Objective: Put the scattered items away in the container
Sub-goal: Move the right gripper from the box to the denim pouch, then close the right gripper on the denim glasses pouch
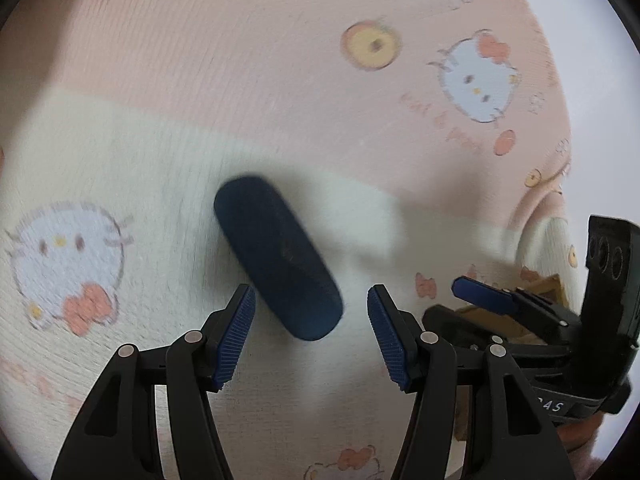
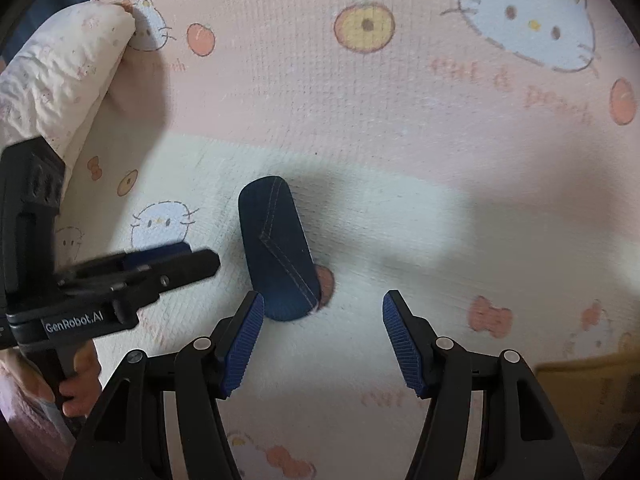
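Lying flat on the Hello Kitty printed bedsheet [image 2: 400,92], the dark denim case [image 2: 280,248] is the 1 scattered item in sight — an elongated, rounded pouch with pale stitching down its length, sitting on the cream band of the cloth just ahead of both tools. The left gripper [image 1: 311,332] has its jaws spread wide with nothing between them, and the case's near end sits just beyond its left blue pad [image 1: 236,340]. The right gripper [image 2: 323,340] is likewise released and empty, the case lying off toward its left finger rather than centred.

The step in hand looks like the pick-up, and the left gripper seems the better placed. To do it well, the person should shift that tool slightly left so the case falls midway between the 2 pads, then turn the wrist so the jaws close across the narrow width, not along the slanted length. The bedsheet is soft, so pressing down too hard risks pinching fabric along with the case — lowering until the pads straddle its sides should be enough.

A tan, box-like shape [image 2: 592,396] shows at the lower right of the right wrist view; it may be the container, though too little is visible to tell. A rolled white quilt [image 2: 60,80] lies at the upper left.
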Available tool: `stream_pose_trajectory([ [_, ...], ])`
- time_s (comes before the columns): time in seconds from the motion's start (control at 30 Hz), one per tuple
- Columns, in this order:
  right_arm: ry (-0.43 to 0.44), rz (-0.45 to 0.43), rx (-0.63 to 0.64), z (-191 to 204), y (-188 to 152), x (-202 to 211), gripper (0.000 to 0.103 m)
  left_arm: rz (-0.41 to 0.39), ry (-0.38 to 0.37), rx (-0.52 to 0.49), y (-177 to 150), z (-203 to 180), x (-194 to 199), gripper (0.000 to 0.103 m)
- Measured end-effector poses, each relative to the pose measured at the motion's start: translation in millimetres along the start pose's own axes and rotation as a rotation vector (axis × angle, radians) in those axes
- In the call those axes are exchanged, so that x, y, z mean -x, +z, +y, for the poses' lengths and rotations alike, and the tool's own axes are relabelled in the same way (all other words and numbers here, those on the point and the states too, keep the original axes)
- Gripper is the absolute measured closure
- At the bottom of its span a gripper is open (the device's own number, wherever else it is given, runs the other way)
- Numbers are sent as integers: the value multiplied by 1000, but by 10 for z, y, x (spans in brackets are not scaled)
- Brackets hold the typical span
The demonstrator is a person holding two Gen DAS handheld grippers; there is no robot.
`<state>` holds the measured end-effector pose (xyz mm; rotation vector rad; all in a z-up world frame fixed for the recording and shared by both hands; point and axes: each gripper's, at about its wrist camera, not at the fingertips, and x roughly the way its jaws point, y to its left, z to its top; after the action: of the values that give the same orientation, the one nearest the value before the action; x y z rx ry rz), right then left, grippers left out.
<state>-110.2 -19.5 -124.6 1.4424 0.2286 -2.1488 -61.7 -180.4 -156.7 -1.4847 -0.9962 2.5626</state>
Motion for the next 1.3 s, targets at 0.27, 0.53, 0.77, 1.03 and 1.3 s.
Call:
stream_pose_trajectory([
  [0.27, 76, 26, -102, -119, -207, -673, 43, 46, -114, 146, -92, 375, -476, 41],
  [0.53, 77, -18, -103, -72, -324, -801, 39, 25, -169, 241, -152, 546, -658, 41],
  [0.77, 90, -69, 5, 139, -342, -811, 39, 1, -202, 226, -116, 504, -644, 50],
  [1.03, 121, -86, 72, 172, -391, -889, 39, -20, -146, 175, -177, 438, -618, 68],
  [1.3, 126, -106, 86, 161, -442, -917, 43, -32, -144, 164, -200, 428, -608, 69],
])
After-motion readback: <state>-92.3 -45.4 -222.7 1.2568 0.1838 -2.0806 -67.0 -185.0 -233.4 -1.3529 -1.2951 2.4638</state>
